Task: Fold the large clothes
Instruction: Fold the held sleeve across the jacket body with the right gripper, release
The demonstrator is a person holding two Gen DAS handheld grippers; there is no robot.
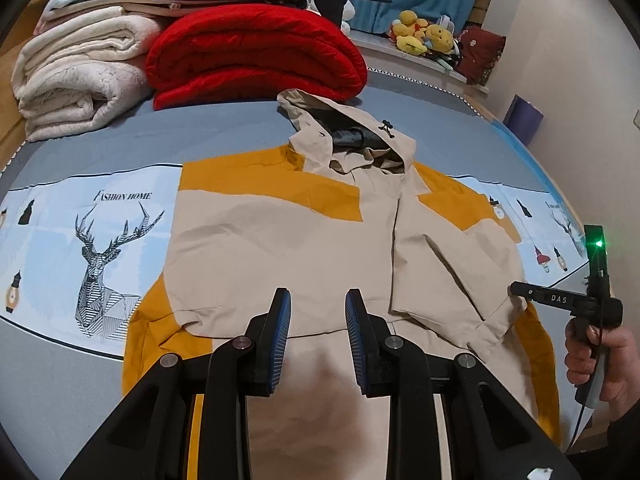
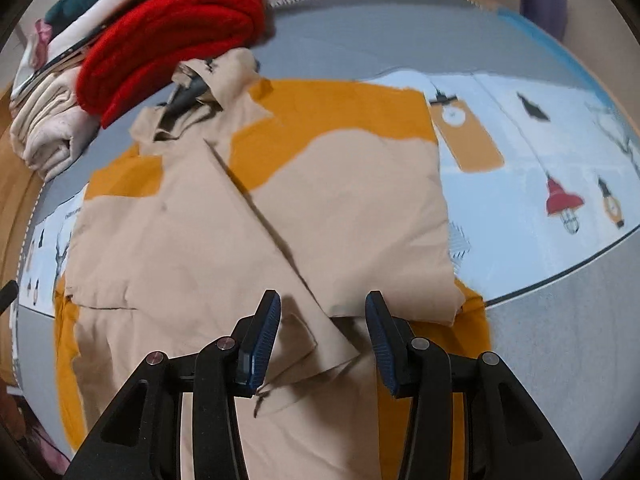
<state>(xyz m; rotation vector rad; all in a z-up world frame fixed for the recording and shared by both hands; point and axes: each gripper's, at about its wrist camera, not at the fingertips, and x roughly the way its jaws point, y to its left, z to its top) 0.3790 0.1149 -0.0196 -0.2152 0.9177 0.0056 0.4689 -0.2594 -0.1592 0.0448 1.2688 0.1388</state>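
Observation:
A beige and mustard hooded jacket [image 1: 280,232] lies flat, front up, on the bed, with its hood [image 1: 352,136] toward the far side. Both sleeves are folded in over the chest. My left gripper [image 1: 317,296] hovers over the jacket's lower middle, open, nothing between its blue pads. In the right wrist view the jacket [image 2: 180,220] fills the middle, and my right gripper [image 2: 323,298] stands open just above the folded sleeve's cuff corner [image 2: 336,344], its pads not pressing the cloth. A hand [image 1: 600,356] holding that gripper shows at the right edge of the left wrist view.
A folded red quilt [image 1: 256,52] sits just behind the hood, beside stacked white blankets [image 1: 76,76]. The bed sheet [image 1: 100,248] is grey and pale blue with a deer print. Plush toys [image 1: 424,32] line the far ledge. A purple object [image 1: 524,116] stands past the bed's right edge.

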